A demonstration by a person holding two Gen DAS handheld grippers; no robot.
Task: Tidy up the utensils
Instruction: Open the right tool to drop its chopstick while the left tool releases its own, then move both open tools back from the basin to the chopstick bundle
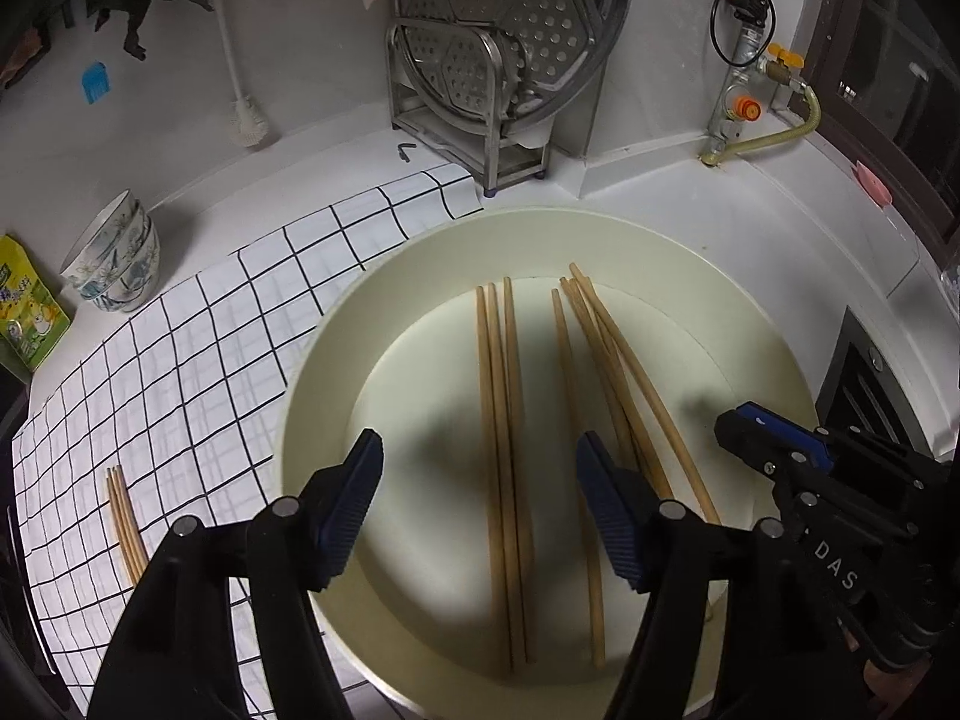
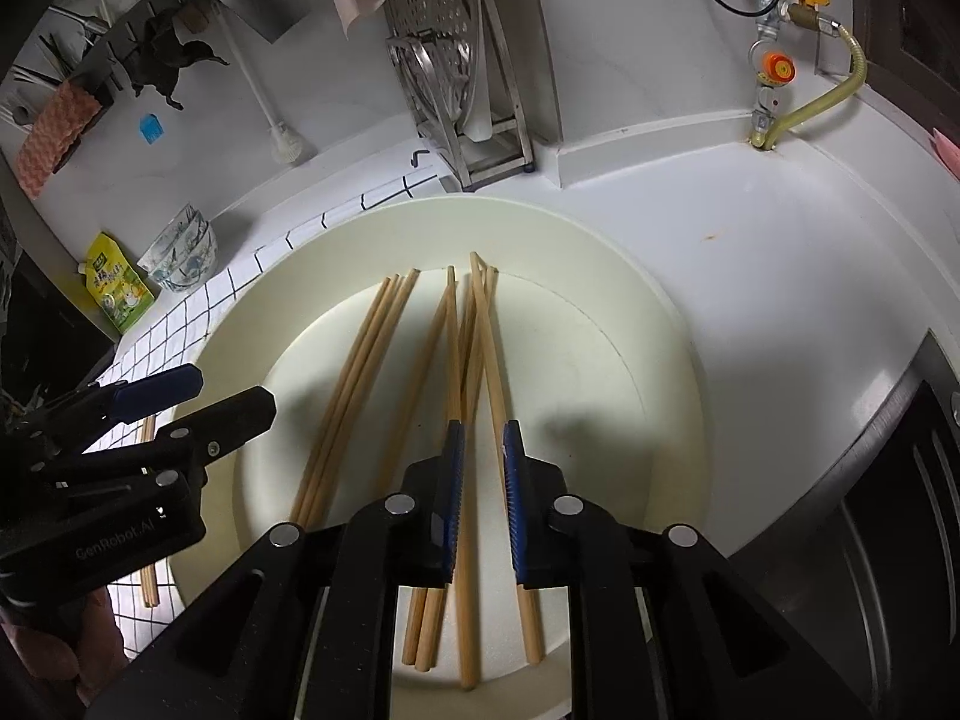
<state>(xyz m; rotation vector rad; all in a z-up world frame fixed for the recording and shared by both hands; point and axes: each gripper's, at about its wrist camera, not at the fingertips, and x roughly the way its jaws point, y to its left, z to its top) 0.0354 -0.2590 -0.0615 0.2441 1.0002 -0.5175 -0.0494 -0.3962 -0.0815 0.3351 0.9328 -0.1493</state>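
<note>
Wooden chopsticks (image 2: 480, 360) run lengthwise under right gripper (image 2: 483, 498), jaws narrowly apart straddling some; left gripper (image 1: 480, 504) wide apart.

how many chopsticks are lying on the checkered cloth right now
3, as far as the left wrist view shows: the chopsticks lie together on the checkered cloth, left of the basin. Gripper arms may hide more.

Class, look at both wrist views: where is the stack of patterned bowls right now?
The stacked bowls stand on the counter at far left in both views, beyond the checked mat, right beside the yellow-green packet.
</note>
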